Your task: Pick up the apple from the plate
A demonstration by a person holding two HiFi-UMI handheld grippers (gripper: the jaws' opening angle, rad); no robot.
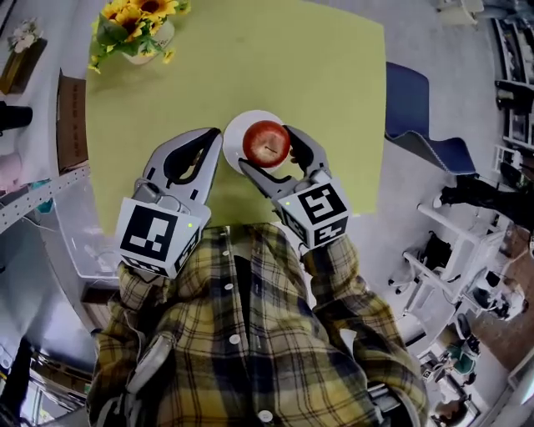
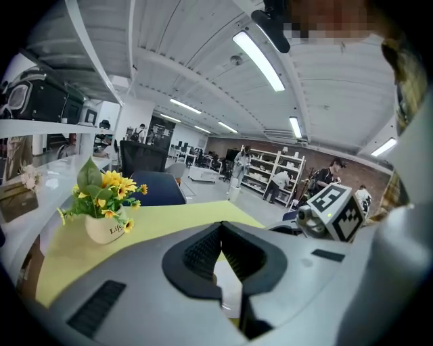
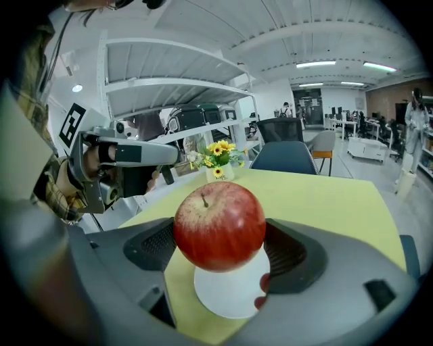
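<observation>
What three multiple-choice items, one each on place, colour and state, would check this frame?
1. Where is the apple? A on the floor; B between the right gripper's jaws, over the plate; C on a shelf.
2. The flowers are: A yellow; B blue; C purple.
3. The left gripper is: A wide open; B shut, empty; C shut on the plate.
Answers: B, both jaws press its sides; A, yellow blooms in the head view; B, its jaws meet with nothing between.
</observation>
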